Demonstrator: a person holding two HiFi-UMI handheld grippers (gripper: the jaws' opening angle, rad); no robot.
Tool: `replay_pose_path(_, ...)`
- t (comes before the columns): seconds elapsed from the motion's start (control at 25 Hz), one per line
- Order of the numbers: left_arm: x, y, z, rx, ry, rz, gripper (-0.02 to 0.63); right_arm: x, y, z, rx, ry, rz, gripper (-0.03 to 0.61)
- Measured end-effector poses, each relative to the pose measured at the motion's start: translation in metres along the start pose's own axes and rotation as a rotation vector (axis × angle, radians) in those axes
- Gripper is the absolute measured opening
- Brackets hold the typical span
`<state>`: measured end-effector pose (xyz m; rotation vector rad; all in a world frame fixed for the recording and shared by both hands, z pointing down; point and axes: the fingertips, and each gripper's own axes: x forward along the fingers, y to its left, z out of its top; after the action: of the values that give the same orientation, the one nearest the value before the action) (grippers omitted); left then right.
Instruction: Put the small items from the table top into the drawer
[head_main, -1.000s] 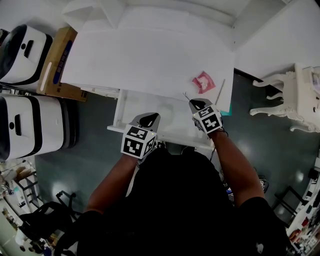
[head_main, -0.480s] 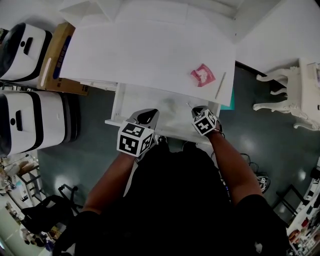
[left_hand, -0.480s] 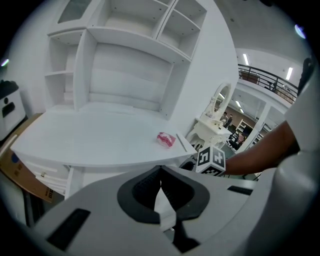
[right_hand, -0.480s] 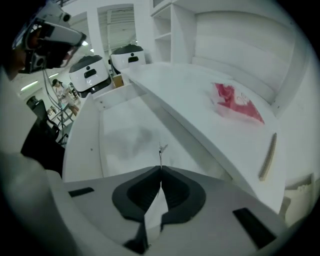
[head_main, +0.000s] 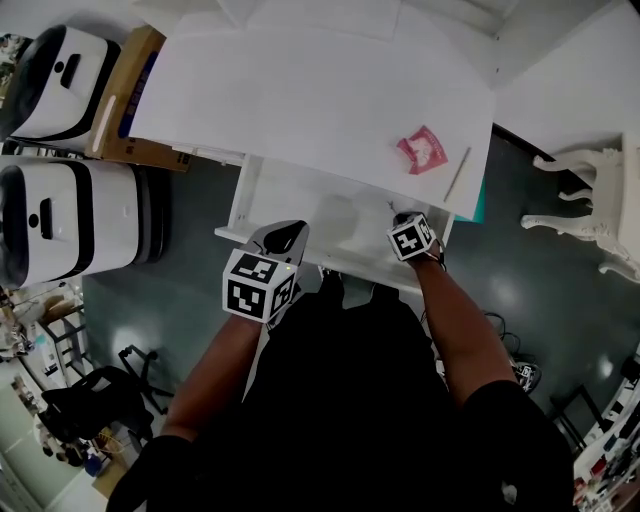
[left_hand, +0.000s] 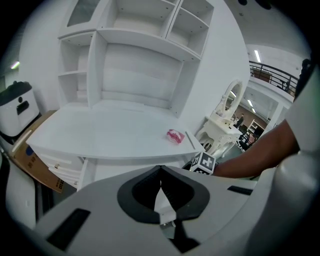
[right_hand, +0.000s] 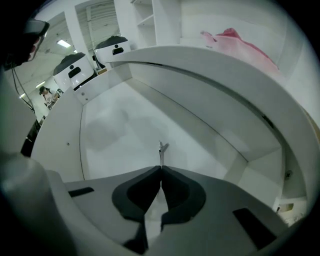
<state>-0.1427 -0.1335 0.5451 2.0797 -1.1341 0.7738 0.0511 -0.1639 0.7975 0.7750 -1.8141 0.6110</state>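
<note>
The right gripper is clamping its jaws fully together on a pin. The pin is showing as a thin grey sliver with a small kink at its tip, projecting just past the jaw tips at the centre of the right gripper view, over the bare floor of the open drawer. The head view is not resolving the pin: there the right gripper is appearing at centre frame over the right part of the drawer. The left gripper is showing its jaws closed tip to tip with nothing between them; in the head view the left gripper is sitting at the drawer's front edge, left of centre. The left gripper view is looking across the table top, where a crumpled pink item and a pale stick are lying near each other, not touching; the head view is placing the pink item and stick at upper right on the table top.
</note>
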Motion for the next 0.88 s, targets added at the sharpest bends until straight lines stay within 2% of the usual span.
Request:
replay_pose_path(0.48,0.003,-0.002,0.001,0.001,-0.012,-0.005,0.011,-0.008,0.003,0.005,0.032,-0.028,0.012,0.035)
replay_pose_path(0.68,0.011,-0.009,0.013,0.033,-0.031,-0.043,0.011,-0.039,-0.001,0.018,0.084,-0.109,-0.006,0.035)
replay_pose_path(0.88,0.02,-0.025,0.023,0.076,-0.043,-0.091,0.011,-0.09,-0.005,0.038,0.179,-0.239,-0.006,0.035)
